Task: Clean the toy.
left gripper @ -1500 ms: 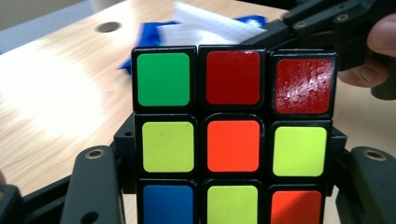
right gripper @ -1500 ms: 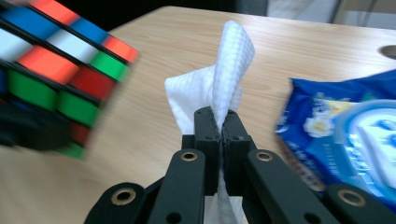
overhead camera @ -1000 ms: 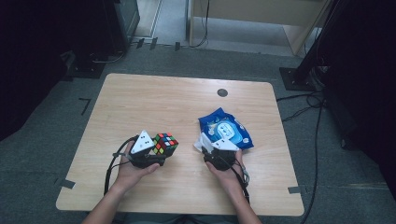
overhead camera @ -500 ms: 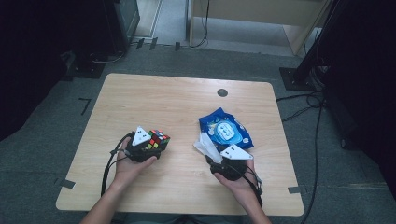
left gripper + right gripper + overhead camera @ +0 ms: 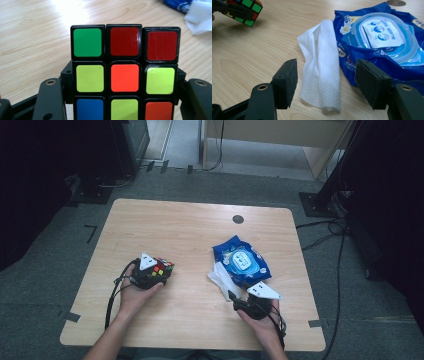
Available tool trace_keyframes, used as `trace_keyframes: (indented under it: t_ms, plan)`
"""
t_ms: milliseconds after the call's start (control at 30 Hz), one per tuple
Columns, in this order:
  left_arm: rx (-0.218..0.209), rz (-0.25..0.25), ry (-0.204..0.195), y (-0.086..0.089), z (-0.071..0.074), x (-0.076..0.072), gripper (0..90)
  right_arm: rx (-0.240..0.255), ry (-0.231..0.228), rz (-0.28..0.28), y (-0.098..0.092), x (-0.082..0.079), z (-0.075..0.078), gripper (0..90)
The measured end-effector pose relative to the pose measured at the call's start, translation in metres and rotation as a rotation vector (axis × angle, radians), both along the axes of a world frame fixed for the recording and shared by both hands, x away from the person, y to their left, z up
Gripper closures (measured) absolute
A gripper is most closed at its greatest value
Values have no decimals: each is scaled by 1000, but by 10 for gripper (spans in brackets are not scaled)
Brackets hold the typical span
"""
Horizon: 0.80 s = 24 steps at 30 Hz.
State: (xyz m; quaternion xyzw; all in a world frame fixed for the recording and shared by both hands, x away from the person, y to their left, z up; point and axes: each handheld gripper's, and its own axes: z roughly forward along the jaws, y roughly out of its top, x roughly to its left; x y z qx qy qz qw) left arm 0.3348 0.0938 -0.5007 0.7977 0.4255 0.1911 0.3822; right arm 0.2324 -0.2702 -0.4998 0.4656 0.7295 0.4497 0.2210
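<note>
Now the right gripper (image 5: 235, 296) sits near the table's (image 5: 190, 235) front edge with its jaws wide apart, having just opened, and the white wipe (image 5: 322, 67) lies flat between them, untouched. Left, the left gripper (image 5: 159, 276) squeezes the color cube (image 5: 124, 72). Farther back lies the blue wipes pack (image 5: 241, 261).

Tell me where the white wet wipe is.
High view: the white wet wipe lies right of table centre, against the blue wipes pack's left edge, just ahead of the right gripper.
</note>
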Motion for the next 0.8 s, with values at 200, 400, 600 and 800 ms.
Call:
trace_keyframes:
  t_ms: [200,400,600,800]
  plan:
    - [-6,58,52,6,-1,8,334,-3,-33,19,-1,-4,2,356]
    - [1,65,65,3,-1,10,328,2,-42,10,-3,-5,3,358]
    - [-10,83,41,2,-2,11,311,1,-50,14,-3,-6,3,363]
    - [-57,36,22,8,3,7,254,-2,-48,15,-5,-6,3,362]
